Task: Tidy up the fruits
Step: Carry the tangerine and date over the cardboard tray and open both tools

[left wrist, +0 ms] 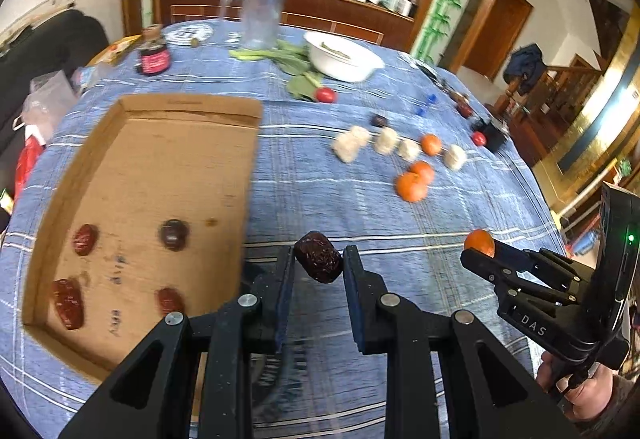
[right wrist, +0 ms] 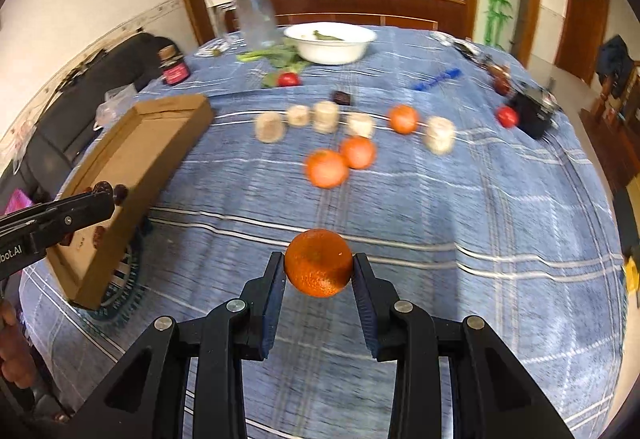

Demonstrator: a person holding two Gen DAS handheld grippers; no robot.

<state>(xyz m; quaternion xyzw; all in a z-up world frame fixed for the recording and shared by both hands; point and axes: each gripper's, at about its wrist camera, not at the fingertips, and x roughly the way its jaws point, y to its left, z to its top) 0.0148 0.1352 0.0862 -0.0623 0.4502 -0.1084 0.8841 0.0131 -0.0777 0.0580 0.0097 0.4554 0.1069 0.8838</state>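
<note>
Two grips on: left gripper (left wrist: 319,259) pinches a red date (left wrist: 319,257), right gripper (right wrist: 319,266) a tangerine (right wrist: 319,263); the date, clamped only at the fingers' very tips, could slip before reaching the cardboard tray (left wrist: 168,111) at frame left.

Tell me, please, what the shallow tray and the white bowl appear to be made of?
Tray: plain brown cardboard, matte, with folded flap walls and printed marks on its floor. White bowl: smooth and glossy, probably ceramic or plastic; the look does not settle which.

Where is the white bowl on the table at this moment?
The white bowl stands at the far side of the table, centre in the right wrist view, beside the green leaves and right of the clear jar.
</note>
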